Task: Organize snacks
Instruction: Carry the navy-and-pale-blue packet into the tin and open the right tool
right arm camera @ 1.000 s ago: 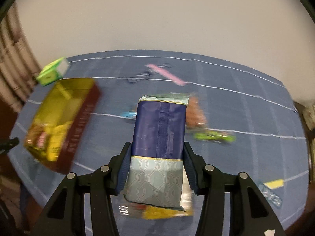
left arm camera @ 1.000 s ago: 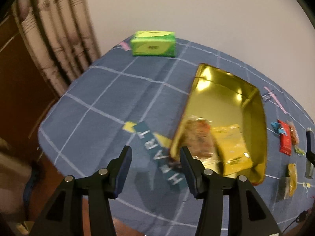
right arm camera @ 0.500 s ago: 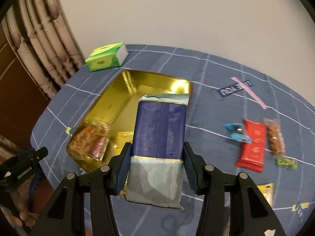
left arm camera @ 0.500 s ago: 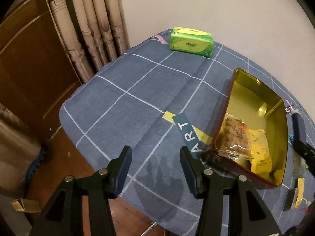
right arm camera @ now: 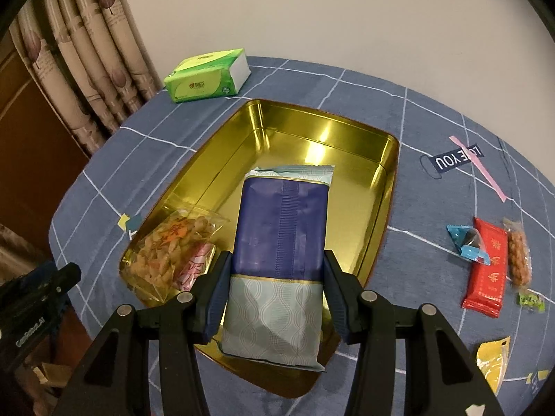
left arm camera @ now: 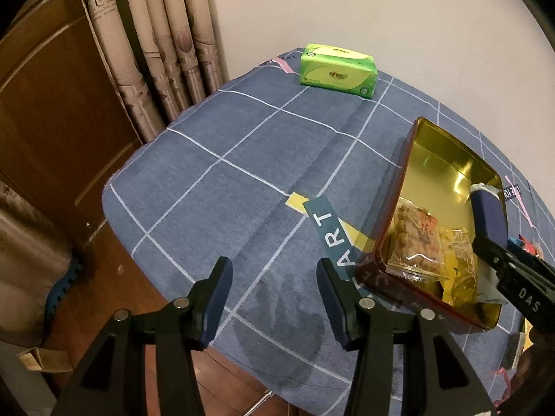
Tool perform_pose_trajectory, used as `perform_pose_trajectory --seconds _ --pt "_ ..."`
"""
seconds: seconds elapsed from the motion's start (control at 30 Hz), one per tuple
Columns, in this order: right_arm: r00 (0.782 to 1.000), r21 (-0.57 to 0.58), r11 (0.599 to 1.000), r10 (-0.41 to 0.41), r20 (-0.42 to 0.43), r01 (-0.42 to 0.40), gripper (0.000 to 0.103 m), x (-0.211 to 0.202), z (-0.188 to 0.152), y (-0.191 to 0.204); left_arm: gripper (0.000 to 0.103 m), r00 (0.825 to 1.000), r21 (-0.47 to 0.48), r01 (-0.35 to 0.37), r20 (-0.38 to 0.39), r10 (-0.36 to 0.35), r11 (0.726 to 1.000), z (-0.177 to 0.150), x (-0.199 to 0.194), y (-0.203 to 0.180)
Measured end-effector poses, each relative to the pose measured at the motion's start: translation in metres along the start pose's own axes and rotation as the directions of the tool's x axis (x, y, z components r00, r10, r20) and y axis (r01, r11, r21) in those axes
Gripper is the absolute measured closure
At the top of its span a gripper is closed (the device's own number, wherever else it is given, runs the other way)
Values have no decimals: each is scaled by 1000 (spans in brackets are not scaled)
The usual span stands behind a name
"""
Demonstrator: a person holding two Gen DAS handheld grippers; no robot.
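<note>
A plain off-white wall [left arm camera: 364, 17] is running behind the table's far edge. Beige pleated curtains with a dark leaf print [left arm camera: 156, 45] are hanging past the far left corner, next to a brown wooden panelled door [left arm camera: 52, 111]. A blue cotton tablecloth with thin white grid lines [left arm camera: 242, 159] is covering the table. Brown wooden flooring [left arm camera: 104, 277] is showing below its left edge. The lighting is dim and warm.

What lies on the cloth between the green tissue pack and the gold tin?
Nothing: in both wrist views, only bare blue checked tablecloth separates the green tissue pack from the gold tin.
</note>
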State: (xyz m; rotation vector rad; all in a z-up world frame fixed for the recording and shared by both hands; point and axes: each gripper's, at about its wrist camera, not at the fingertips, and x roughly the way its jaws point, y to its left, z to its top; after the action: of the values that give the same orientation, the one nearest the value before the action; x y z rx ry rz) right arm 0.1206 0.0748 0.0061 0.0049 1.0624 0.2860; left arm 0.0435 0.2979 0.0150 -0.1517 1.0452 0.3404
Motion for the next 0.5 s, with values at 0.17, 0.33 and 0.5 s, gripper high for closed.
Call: perform_pose_trajectory --seconds 0.17,0.33,0.5 --pt "1000 0 1000 -7 -22 7 56 10 -1 0 51 1000 0 0 -8 0 1000 -1 2 -1" --pt "999 -1 1000 -10 -42 10 56 20 -5 0 51 1000 7 0 -14 0 1000 -1 3 -2" --pt "999 0 1000 -19 -48 19 56 25 -7 -1 51 1000 11 4 -14 -4 1000 -2 2 -4"
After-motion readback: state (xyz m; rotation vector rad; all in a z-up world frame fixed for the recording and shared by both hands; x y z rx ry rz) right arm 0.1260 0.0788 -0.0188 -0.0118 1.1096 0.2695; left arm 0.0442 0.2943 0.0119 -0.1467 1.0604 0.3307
